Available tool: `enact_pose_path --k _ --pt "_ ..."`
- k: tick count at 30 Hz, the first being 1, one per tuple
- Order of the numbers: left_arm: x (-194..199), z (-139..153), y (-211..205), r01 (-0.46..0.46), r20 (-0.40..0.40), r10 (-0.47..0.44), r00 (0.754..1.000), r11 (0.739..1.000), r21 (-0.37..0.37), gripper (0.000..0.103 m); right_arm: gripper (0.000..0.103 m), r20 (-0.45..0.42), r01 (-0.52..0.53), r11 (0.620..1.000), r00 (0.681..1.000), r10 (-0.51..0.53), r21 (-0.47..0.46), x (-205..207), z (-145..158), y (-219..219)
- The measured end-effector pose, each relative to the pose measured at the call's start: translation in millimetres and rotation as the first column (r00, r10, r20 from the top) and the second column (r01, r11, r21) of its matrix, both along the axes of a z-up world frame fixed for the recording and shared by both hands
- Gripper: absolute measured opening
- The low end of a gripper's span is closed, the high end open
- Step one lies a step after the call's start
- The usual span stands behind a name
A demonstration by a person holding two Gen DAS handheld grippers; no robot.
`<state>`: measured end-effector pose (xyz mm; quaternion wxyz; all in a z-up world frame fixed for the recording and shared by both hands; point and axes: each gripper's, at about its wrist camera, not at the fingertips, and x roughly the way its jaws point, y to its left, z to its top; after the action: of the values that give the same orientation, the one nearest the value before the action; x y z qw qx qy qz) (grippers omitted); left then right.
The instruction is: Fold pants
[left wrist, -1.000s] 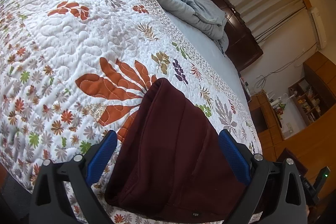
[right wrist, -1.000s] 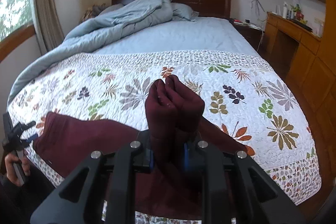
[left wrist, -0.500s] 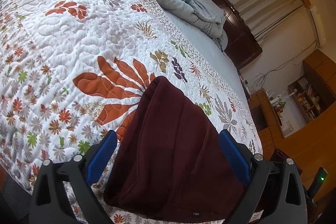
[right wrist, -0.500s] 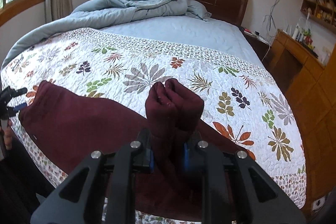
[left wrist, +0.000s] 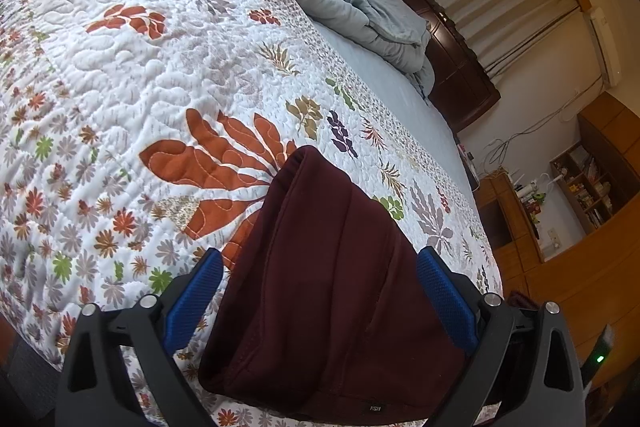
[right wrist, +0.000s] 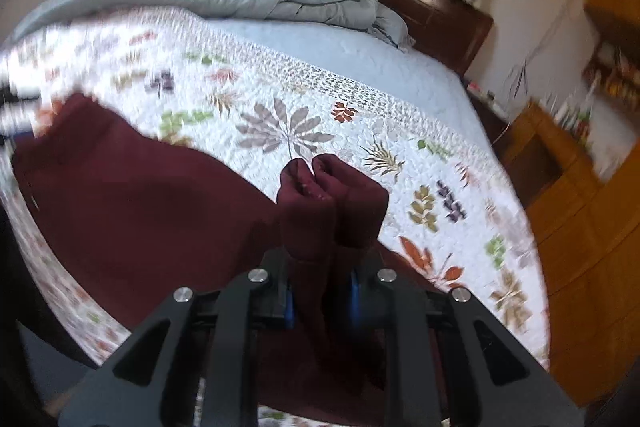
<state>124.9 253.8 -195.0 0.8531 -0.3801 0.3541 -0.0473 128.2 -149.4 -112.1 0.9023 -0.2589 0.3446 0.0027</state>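
The dark maroon fleece-knit pants (left wrist: 332,291) lie along the near edge of the bed, on the white quilted bedspread with its printed leaves (left wrist: 132,99), one wide end beneath the left gripper (left wrist: 320,291) and the two cuffed leg ends raised in the right gripper (right wrist: 320,297). They look soft and limp, thick enough to hold a rounded fold but with no stiffness of their own, so any part not supported will sag and drag on the quilt; the weight seems modest and the knit should give good friction, not slip. The ribbed cuffs and the thick hem at the wide end are the sensible places to take hold, since those doubled edges bunch firmly. The right gripper's jaws are pinching both cuffs together, the fabric bulging out beyond them (this view is smeared by motion). The left gripper's jaws stand spread wide, one blue pad (left wrist: 192,291) on either side of the cloth, not pressing it. A small dark tag (left wrist: 375,407) sits on the near hem; its pale lettering is too small to read. Farther off lie a rumpled grey-blue duvet (left wrist: 344,3) and a dark wooden headboard (right wrist: 432,15), with wooden cabinets on the right.
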Motion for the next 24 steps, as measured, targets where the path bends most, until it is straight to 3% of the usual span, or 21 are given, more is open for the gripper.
enact_pose_path --k 2,5,10,15,24 --pt "-1.2 0.1 0.7 -0.001 0.002 0.001 1.000 1.000 -0.001 0.098 0.018 0.003 -0.029 0.994 1.000 0.029 -0.102 -3.5 -16.4 11.5" --pt "-2.3 -0.2 2.3 -0.003 0.003 0.003 1.000 1.000 -0.006 0.098 0.018 0.004 -0.090 0.954 0.995 0.095 -0.286 -11.5 -47.8 30.6" --pt "-3.2 0.0 3.4 0.001 0.008 -0.001 1.000 1.000 -0.009 0.098 0.018 -0.054 -0.200 0.843 0.978 0.200 -0.500 -24.5 -96.2 47.8" --pt "-3.4 -0.7 5.2 0.000 0.009 0.001 1.000 1.000 -0.020 0.098 0.018 -0.078 -0.245 0.776 0.966 0.247 -0.582 -29.4 -115.8 53.4" --pt "-3.0 -0.9 3.8 0.004 0.006 -0.004 1.000 1.000 -0.016 0.098 0.019 -0.115 -0.292 0.721 0.952 0.285 -0.629 -39.4 -142.5 54.4"
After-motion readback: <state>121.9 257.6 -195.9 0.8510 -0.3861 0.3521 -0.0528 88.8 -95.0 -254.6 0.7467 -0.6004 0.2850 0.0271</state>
